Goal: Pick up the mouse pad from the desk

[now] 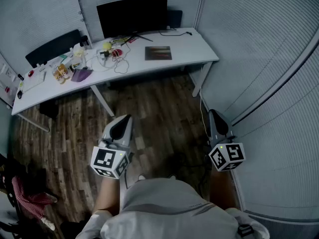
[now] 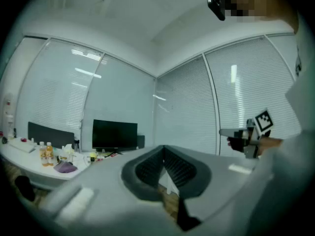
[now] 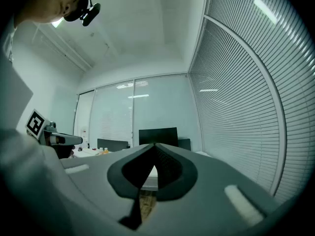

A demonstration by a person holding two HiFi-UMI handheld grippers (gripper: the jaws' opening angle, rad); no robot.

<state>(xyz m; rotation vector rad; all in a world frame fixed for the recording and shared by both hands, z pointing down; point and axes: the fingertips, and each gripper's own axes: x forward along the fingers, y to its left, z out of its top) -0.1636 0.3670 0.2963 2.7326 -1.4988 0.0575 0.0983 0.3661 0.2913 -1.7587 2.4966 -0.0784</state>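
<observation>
The task is hardly begun, as far as I can judge: nothing is picked up and the person stands on the wooden floor well apart from the desk [image 1: 192,48]. On the left, the left gripper [image 1: 125,119] is held level in front of the body, its jaws pressed together with nothing between them. Further right on the desk, the mouse pad [image 1: 158,53] lies flat on the right half of the white top, in front of the black monitor [image 1: 132,15] and a little to its right, well apart from the small cluttered things on the desk's left half. It looks like a thin, dark, nearly square sheet with a brownish print, and nothing rests on it. On the right, the right gripper [image 1: 214,113] is also level, closed and empty. What is left is to walk up, reach the pad, grip an edge and lift it.
</observation>
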